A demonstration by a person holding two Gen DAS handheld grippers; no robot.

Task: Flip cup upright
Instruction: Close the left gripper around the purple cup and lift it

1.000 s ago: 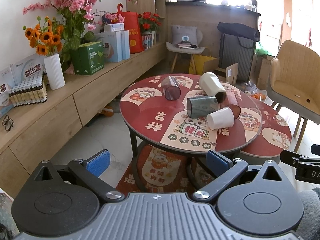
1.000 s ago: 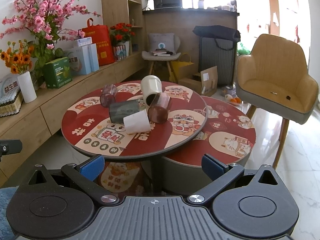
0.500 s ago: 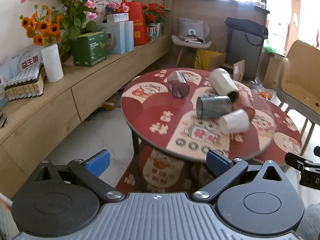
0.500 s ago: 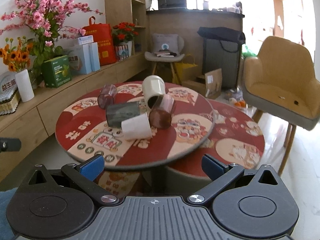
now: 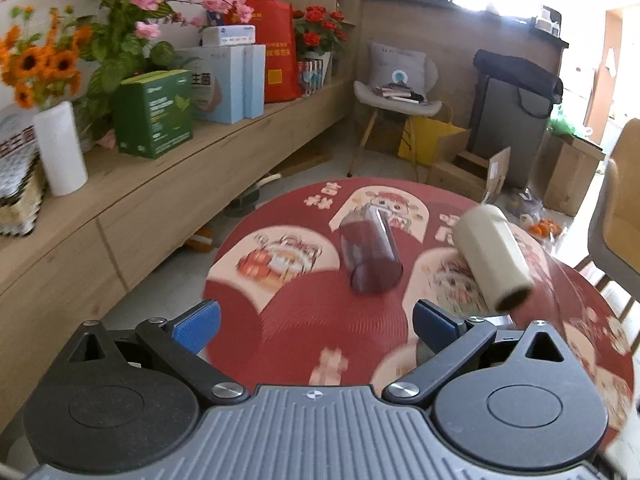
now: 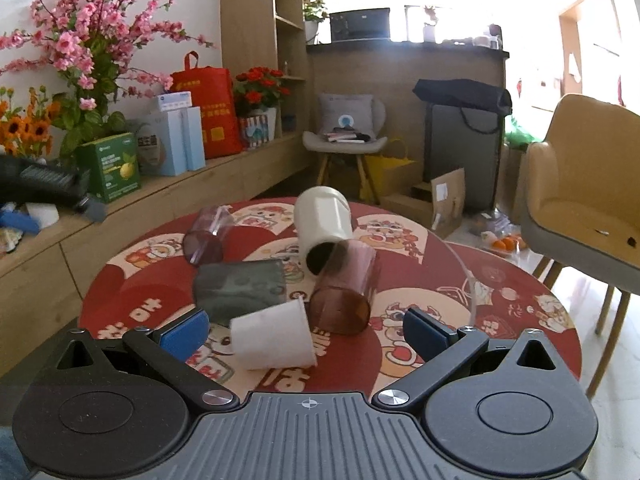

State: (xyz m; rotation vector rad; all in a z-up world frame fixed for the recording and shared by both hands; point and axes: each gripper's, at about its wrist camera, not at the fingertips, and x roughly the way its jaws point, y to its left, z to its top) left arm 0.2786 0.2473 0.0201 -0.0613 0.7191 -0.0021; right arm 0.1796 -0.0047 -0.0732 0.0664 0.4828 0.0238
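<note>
Several cups lie on their sides on a round red table [image 6: 420, 248]. In the right wrist view they are a purple translucent cup [image 6: 206, 236], a cream cup [image 6: 322, 226], a dark grey cup [image 6: 240, 286], a brown translucent cup [image 6: 346, 294] and a white paper cup [image 6: 274, 334]. My right gripper [image 6: 306, 330] is open, with the paper cup just ahead between its fingers. My left gripper [image 5: 316, 322] is open above the table's near edge, facing the purple cup [image 5: 370, 256]. The cream cup [image 5: 494, 256] lies to its right.
A long wooden sideboard [image 5: 120, 200] along the left wall holds boxes, a white vase [image 5: 60, 148] and flowers. A yellow armchair [image 6: 580, 196] stands right of the table. A lower red table [image 6: 532, 300] sits behind on the right. The left gripper's body shows at the left edge of the right wrist view [image 6: 44, 184].
Both grippers have moved forward toward the table. The left one has come in over the table's near edge toward the purple cup. The cups have not moved.
</note>
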